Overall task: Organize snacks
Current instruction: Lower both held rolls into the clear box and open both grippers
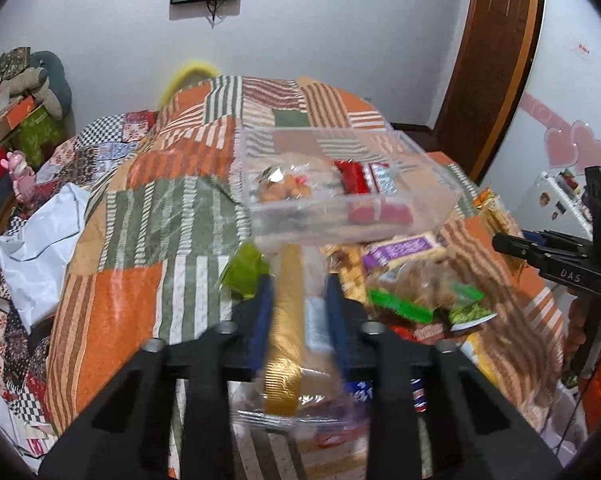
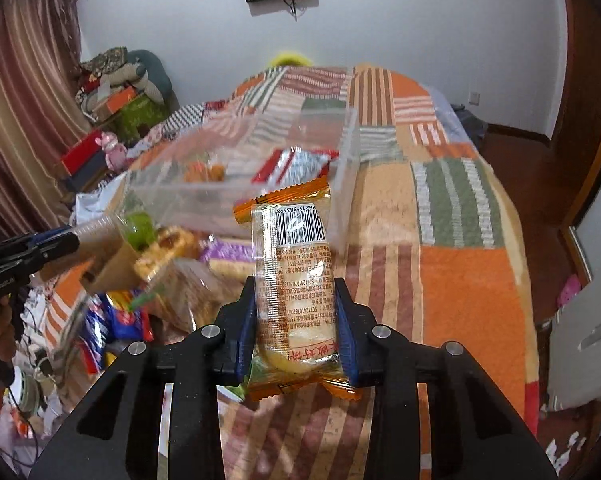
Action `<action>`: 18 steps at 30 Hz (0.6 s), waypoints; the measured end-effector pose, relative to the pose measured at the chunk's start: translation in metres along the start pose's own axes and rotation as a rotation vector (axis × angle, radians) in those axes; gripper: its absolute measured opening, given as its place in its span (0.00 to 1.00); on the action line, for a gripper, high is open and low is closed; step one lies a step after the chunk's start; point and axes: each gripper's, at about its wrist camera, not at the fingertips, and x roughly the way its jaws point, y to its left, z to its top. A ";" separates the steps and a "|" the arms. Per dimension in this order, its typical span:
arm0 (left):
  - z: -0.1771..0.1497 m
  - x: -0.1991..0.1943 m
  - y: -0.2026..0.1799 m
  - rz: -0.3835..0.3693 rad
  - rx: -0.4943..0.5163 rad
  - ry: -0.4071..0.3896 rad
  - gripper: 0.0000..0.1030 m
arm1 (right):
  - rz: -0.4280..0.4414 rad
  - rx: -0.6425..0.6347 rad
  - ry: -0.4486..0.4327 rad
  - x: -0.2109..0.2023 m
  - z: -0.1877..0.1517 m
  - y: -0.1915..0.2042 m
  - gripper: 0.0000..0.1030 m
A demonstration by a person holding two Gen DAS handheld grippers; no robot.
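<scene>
My left gripper [image 1: 298,280] is shut on a clear snack packet with a gold strip [image 1: 286,332], held above the bed just short of the clear plastic box [image 1: 432,172]. The box holds a bag of orange snacks [image 1: 284,186] and red and white packets [image 1: 364,178]. My right gripper [image 2: 296,286] is shut on an orange-edged cake packet with a barcode [image 2: 296,264], its tip near the box's near right corner [image 2: 350,148]. A pile of loose snacks [image 1: 416,280] lies before the box; it also shows in the right wrist view [image 2: 172,280]. The left gripper shows there at the left edge [image 2: 52,242].
The patchwork bedspread [image 1: 148,216] covers the bed. A white bag [image 1: 40,236] and clutter lie at its left. A wooden door [image 1: 488,60] stands at the back right, a fridge [image 1: 556,196] at the right. The right gripper shows at the right edge [image 1: 512,244].
</scene>
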 end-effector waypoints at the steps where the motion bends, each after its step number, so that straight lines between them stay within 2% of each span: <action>1: 0.004 -0.001 0.001 -0.011 -0.004 -0.003 0.00 | 0.002 -0.001 -0.008 -0.001 0.003 0.002 0.31; 3: 0.012 -0.005 0.002 -0.029 -0.015 -0.021 0.00 | 0.007 -0.005 -0.022 -0.001 0.008 0.005 0.31; 7: 0.023 -0.008 -0.001 -0.009 0.001 -0.031 0.00 | 0.022 -0.010 -0.034 0.000 0.013 0.010 0.31; 11: 0.015 -0.003 -0.008 -0.033 0.016 0.004 0.08 | 0.036 -0.013 -0.025 0.004 0.012 0.014 0.31; 13: 0.007 0.004 -0.013 -0.047 0.031 0.046 0.16 | 0.043 -0.008 -0.018 0.007 0.011 0.014 0.31; 15: 0.001 0.011 -0.018 -0.068 0.034 0.079 0.32 | 0.049 -0.002 -0.013 0.008 0.011 0.012 0.31; 16: -0.004 0.017 -0.022 -0.073 0.037 0.100 0.34 | 0.049 0.001 -0.010 0.009 0.010 0.012 0.31; 18: -0.008 0.021 -0.028 -0.044 0.059 0.101 0.43 | 0.050 0.005 -0.007 0.008 0.009 0.011 0.31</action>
